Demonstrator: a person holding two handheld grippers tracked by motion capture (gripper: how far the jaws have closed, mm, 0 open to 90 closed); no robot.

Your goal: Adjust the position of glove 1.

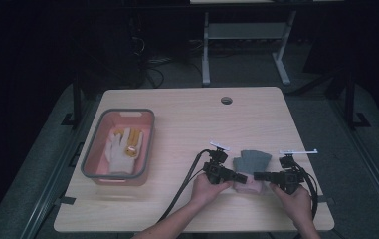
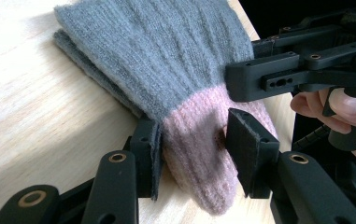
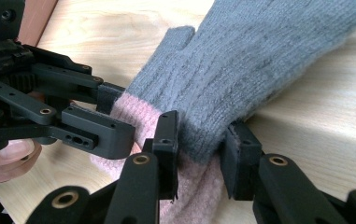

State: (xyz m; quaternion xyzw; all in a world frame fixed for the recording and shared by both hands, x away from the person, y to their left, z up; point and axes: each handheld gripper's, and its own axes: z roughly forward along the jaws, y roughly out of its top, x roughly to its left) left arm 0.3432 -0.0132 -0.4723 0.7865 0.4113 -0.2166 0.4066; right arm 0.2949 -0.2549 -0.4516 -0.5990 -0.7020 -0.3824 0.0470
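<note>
Pinching the glove's (image 1: 250, 169) pink cuff near the table's (image 1: 256, 219) front edge, both hand-held grippers (image 1: 241, 177) (image 1: 257, 176) clamp it.

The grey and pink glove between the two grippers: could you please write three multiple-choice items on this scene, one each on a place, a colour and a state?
1. Where does the pink tub stand on the table?
A. at its left
B. at its far right corner
C. over the round hole

2. What colour is the cuff of the knitted glove?
A. green
B. pink
C. black

3. How does the right gripper stand to the glove?
A. hovering high above it
B. resting inside the tub
C. its jaws set on either side of the cuff

Answers:
1 A, since the high view shows the tub at the left, with a white and yellow glove inside.
2 B, the cuff is pink below the grey part.
3 C, as the cuff sits between its jaws, with the left gripper opposite.
</note>
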